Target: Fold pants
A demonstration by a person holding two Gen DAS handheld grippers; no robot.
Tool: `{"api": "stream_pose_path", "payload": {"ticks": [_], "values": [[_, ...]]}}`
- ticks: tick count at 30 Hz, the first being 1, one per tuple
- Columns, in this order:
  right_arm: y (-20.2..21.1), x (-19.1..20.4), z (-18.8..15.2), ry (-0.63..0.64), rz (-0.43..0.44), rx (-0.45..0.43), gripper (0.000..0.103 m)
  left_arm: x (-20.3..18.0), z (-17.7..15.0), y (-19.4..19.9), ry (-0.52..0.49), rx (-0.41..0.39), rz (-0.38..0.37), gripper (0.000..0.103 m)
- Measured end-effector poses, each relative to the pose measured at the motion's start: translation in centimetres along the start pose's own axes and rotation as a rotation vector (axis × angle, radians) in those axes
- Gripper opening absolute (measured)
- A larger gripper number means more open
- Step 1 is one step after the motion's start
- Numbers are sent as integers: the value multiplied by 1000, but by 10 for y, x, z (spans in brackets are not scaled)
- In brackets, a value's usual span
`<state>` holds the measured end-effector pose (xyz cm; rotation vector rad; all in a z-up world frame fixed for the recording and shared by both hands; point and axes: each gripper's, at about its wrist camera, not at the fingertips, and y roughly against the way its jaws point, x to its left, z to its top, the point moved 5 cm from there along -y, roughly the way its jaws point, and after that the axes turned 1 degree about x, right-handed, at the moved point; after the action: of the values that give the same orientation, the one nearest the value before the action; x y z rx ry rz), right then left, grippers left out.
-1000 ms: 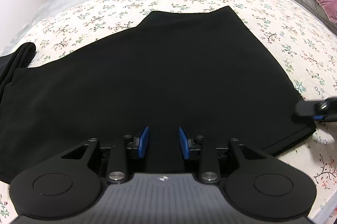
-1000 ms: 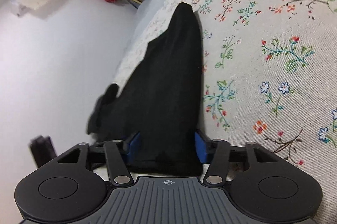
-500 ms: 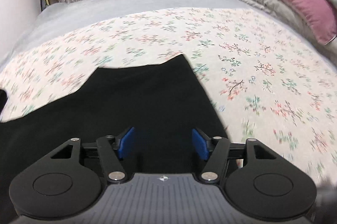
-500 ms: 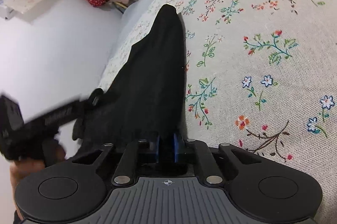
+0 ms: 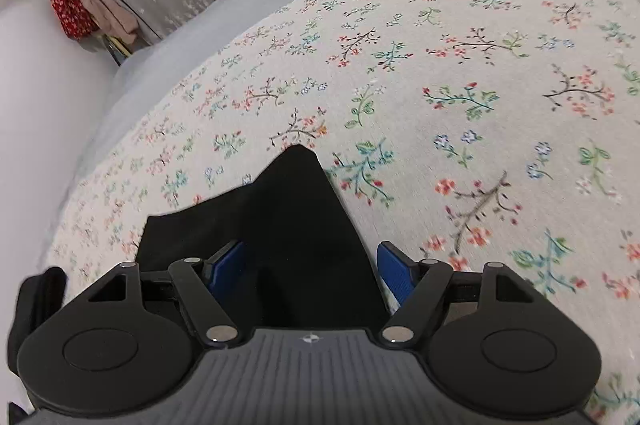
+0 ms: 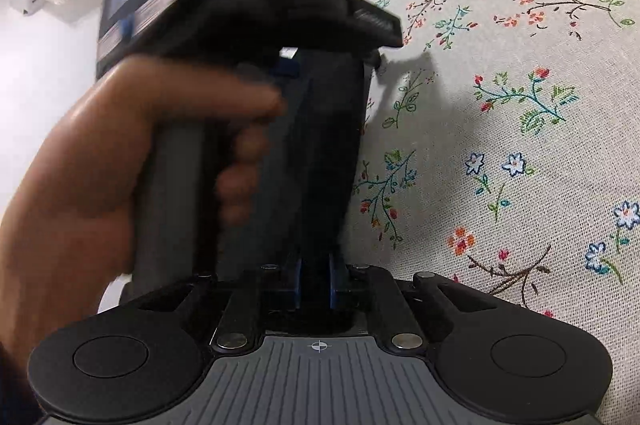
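On the flowery bed sheet [image 5: 460, 73] lies one pair of black pants [image 5: 296, 225], plain and dark, with one pointy corner sticking out ahead. Two claws work here. Left gripper [image 5: 310, 267] has just been opening; its blue pads sit wide on both sides of the cloth, not pinching. Right gripper [image 6: 315, 281] is squeezed tight on the pants' edge. One hand [image 6: 100, 161] holds the left tool. Lots of bare sheet spreads to the right.
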<state>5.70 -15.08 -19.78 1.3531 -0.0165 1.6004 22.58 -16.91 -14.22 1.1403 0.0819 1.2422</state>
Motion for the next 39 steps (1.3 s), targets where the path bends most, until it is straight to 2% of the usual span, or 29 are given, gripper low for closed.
{"api": "stream_pose_path", "payload": {"ticks": [2,3,5,11,13,15,18,21,24,28,34,37,39], "values": [[-1,-1,1,-11,5,8,8,0,2,-1,30,17,-26,62],[-2,-2,3,-14,9,12,8,0,4,1,37,25,-36,56],[-3,-4,5,-19,22,22,8,-4,4,0,13,28,-39,35],[-4,-3,4,7,24,19,9,1,3,-5,57,34,-49,22],[-4,-3,5,14,19,20,9,2,3,-5,55,31,-46,19],[-3,6,5,72,-9,13,8,8,4,-3,87,30,-66,18],[10,27,4,204,-49,-24,7,30,10,1,195,35,-130,17],[30,36,12,251,-56,-37,6,45,22,16,296,31,-190,17],[50,38,20,290,-69,-48,4,45,36,31,367,26,-232,16],[81,38,29,314,-96,-71,4,20,50,51,412,5,-298,16],[152,7,47,299,-153,-106,4,-31,80,88,425,-52,-414,16],[174,-13,46,291,-195,-121,4,-65,81,83,358,-45,-428,16],[172,-32,42,238,-215,-105,4,-82,75,70,338,-17,-424,16]]}}
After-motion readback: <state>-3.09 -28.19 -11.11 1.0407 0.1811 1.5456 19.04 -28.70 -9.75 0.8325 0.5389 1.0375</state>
